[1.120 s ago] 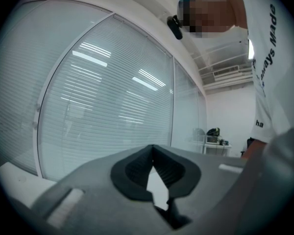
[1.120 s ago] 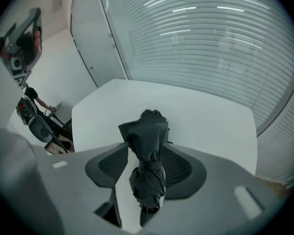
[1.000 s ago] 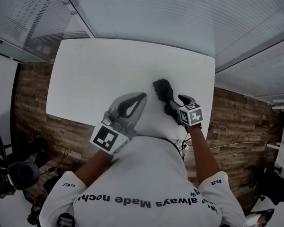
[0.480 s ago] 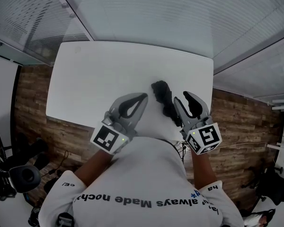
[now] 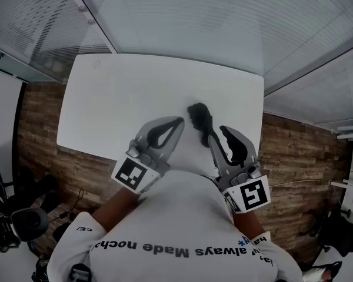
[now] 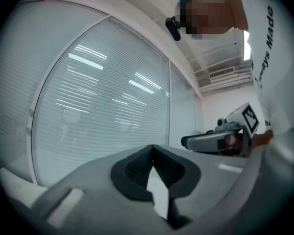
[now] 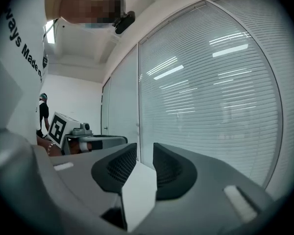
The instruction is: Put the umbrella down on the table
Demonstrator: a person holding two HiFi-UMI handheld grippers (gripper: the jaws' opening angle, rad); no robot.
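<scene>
A black folded umbrella [image 5: 199,119] lies on the white table [image 5: 123,93], near its right front part. My right gripper [image 5: 225,131] hangs above the umbrella's near end, apart from it. Its jaws are closing and stand almost together, with nothing between them, as the right gripper view [image 7: 144,148] also shows. My left gripper [image 5: 179,120] is held level to the left of the umbrella, shut and empty, its tips meeting in the left gripper view [image 6: 153,148]. Each gripper view shows the other gripper to the side: the right gripper [image 6: 218,140] and the left gripper [image 7: 95,141].
Glass walls with blinds [image 5: 223,22] run behind the table. Wooden floor [image 5: 41,134] shows on both sides of it. Dark equipment [image 5: 17,216] stands on the floor at the lower left. A person stands far off at the left of the right gripper view.
My right gripper has let go of the umbrella's near end, risen well above the table and drawn its jaws together. The umbrella stays lying on the table. The left gripper has not moved.
</scene>
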